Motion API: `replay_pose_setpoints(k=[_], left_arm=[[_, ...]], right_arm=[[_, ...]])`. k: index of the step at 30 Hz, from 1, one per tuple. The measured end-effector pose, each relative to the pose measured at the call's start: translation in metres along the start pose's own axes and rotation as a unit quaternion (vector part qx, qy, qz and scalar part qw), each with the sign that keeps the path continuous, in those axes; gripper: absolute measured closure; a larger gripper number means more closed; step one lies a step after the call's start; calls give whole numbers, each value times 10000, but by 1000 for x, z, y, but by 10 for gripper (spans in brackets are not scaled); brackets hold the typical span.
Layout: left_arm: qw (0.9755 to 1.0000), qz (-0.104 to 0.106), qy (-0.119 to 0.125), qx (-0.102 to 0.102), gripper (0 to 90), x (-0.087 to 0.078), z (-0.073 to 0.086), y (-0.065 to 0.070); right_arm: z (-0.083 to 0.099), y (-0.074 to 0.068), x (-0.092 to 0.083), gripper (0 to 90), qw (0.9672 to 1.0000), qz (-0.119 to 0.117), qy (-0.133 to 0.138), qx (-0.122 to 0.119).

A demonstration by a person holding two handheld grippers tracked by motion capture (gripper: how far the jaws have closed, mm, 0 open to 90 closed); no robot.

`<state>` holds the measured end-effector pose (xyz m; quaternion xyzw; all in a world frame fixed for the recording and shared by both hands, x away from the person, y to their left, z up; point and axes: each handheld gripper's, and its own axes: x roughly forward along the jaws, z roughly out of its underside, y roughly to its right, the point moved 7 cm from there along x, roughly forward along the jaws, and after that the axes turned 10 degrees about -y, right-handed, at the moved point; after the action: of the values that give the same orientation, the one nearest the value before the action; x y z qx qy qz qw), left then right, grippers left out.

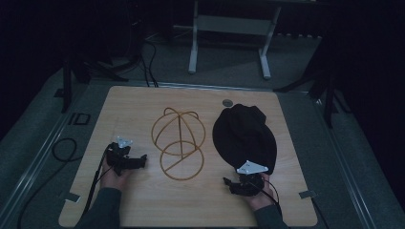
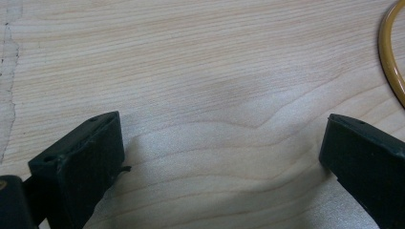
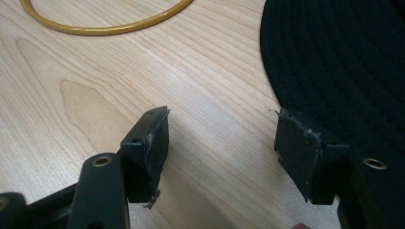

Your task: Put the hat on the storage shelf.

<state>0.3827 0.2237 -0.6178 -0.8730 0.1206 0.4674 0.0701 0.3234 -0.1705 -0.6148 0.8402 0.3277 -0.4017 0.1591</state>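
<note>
Both sets of fingers stand wide apart with nothing between them; the left gripper (image 2: pixel 222 157) shows its two black fingers (image 2: pixel 81 167) over bare wood, and the right gripper (image 3: pixel 222 148) shows its fingers (image 3: pixel 148 148) over bare wood too, one of them at the rim of the hat (image 3: pixel 344 71); whether that finger touches the brim cannot be told.

From the high view, the table (image 1: pixel 143 200) is a pale wooden board; the hat (image 1: pixel 244 136) is black and lies flat on the right half of it, its brim end toward the person; the right gripper (image 1: pixel 234 183) sits at the near edge of the hat, just beside the brim, with its grey plate (image 1: pixel 251 167) overlapping the brim in the picture; the right hand (image 1: pixel 258 193) holds it from below.

The wire stand (image 1: pixel 179 143) is yellow-brown and sits in the middle of the table, between the two grippers; it has a round base ring and curved hoops rising from it; it lies just left of the hat and apart from it. A curve of the ring shows at the right edge of the left gripper view (image 2: pixel 391 57) and at the top of the right gripper view (image 3: pixel 110 26).

The left gripper (image 1: pixel 138 161) rests on the left half of the table, near the stand and not touching it; its jaws point toward the stand; the left hand (image 1: pixel 114 174) holds it, and a cable (image 1: pixel 62 152) trails off the table's left side.
</note>
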Motion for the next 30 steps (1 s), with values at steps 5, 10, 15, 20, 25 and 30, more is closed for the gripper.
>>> replay_pose_setpoints(k=[5, 10, 15, 20, 25, 30], left_arm=[[10000, -1, -2, -8, 15, 0, 0, 0], [10000, -4, -2, -9, 15, 0, 0, 0], [10000, -4, -1, -11, 15, 0, 0, 0], [10000, -4, -2, -11, 16, 0, 0, 0], [10000, -5, -2, -12, 16, 0, 0, 0], [10000, -7, -6, -7, 15, 0, 0, 0]], right_arm=[[0, -1, 1, 260, 10000, 47, -56, 60], [0, -1, 1, 253, 10000, 27, -67, 32], [0, -1, 1, 261, 9999, 35, -92, 53], [-1, -1, -1, 308, 9995, -44, -302, -65], [-3, 2, -6, 390, 9971, -184, -691, -264], [-3, -1, -10, 445, 9926, -278, -1059, -526]])
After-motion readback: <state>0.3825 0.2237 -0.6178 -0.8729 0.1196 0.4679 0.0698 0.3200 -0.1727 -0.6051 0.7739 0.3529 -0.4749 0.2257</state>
